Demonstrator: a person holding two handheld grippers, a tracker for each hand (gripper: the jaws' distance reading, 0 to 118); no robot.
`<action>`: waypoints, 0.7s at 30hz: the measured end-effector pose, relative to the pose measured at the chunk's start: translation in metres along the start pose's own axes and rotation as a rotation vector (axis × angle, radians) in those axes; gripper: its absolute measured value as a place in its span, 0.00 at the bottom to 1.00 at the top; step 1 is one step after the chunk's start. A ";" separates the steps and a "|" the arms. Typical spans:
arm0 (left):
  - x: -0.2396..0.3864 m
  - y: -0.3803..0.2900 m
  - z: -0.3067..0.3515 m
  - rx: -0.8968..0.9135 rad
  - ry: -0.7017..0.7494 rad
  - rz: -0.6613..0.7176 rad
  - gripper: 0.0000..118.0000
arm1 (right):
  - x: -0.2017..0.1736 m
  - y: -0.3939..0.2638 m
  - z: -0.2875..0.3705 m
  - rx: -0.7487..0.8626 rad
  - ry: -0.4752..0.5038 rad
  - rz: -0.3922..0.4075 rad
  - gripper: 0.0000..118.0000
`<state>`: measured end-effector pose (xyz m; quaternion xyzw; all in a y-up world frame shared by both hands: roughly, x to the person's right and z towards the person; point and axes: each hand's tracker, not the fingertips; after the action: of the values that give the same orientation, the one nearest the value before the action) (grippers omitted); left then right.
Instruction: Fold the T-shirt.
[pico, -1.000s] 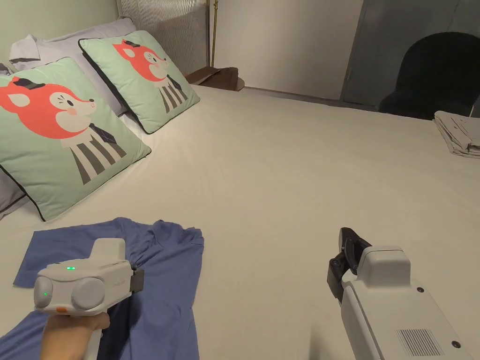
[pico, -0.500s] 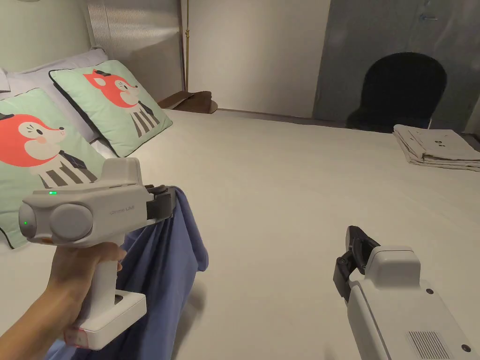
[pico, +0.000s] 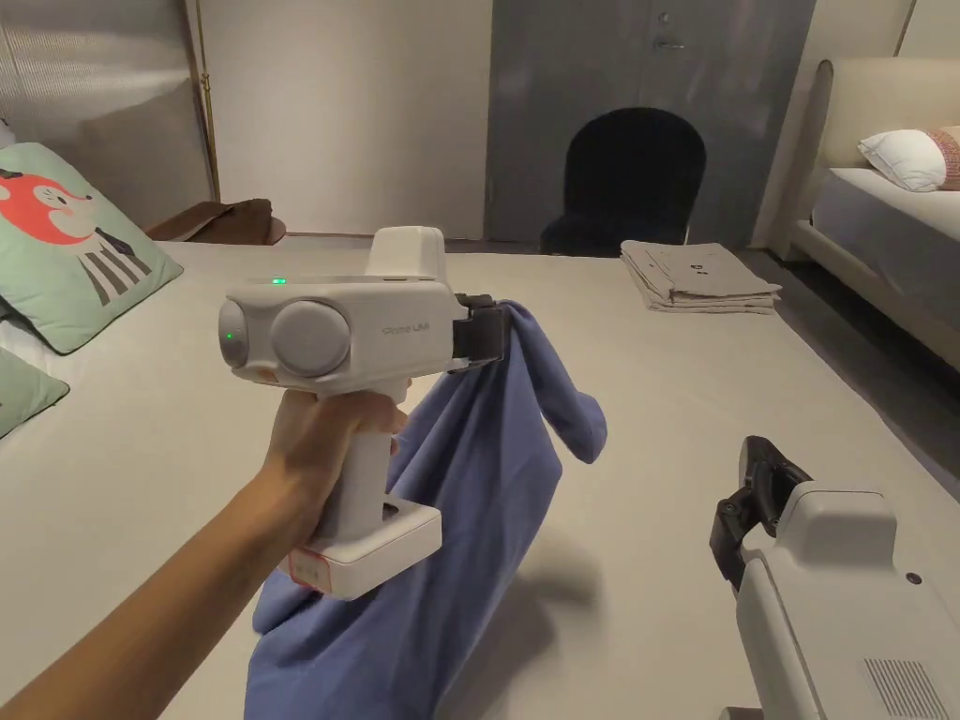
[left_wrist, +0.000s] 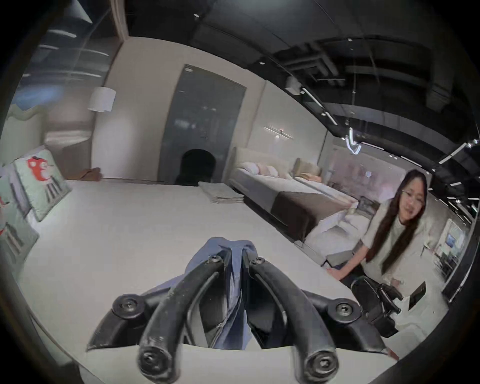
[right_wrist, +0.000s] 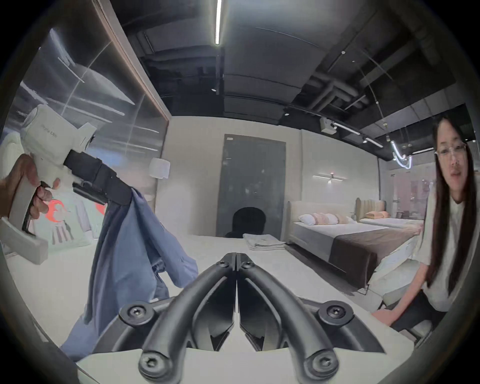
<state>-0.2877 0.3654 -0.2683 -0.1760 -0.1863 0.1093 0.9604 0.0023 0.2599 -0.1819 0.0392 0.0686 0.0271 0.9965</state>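
A blue T-shirt (pico: 469, 525) hangs in the air over the bed, bunched and drooping down to the sheet. My left gripper (pico: 492, 328) is shut on its top edge; in the left gripper view the blue cloth (left_wrist: 235, 262) is pinched between both jaws of the left gripper (left_wrist: 235, 256). The right gripper view shows the same shirt (right_wrist: 124, 249) dangling from the left gripper (right_wrist: 124, 197). My right gripper (pico: 750, 487) is low at the right, apart from the shirt; the right gripper (right_wrist: 236, 257) has its jaws shut together with nothing between them.
The cream bed sheet (pico: 712, 375) spreads wide around the shirt. A folded beige stack (pico: 698, 277) lies at the bed's far edge, a black chair (pico: 628, 178) behind it. A fox cushion (pico: 66, 239) sits at the left. A person (right_wrist: 452, 233) leans on the bed's right side.
My left gripper has lifted the shirt off the bed and carried it up and to the right. The head camera has turned right. The right gripper has stayed low and shut.
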 end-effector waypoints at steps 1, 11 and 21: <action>0.006 -0.005 -0.007 -0.012 -0.026 -0.001 0.03 | 0.006 0.000 0.002 -0.004 -0.013 -0.001 0.00; 0.005 -0.135 -0.071 -0.307 -0.079 0.097 0.03 | 0.040 -0.010 0.016 -0.037 -0.101 -0.005 0.00; -0.018 -0.259 -0.096 -0.598 0.031 0.118 0.03 | 0.023 -0.024 0.010 -0.083 -0.069 -0.045 0.00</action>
<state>-0.2290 0.0952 -0.2596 -0.4630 -0.1848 0.1026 0.8608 0.0275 0.2368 -0.1769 -0.0025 0.0340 0.0061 0.9994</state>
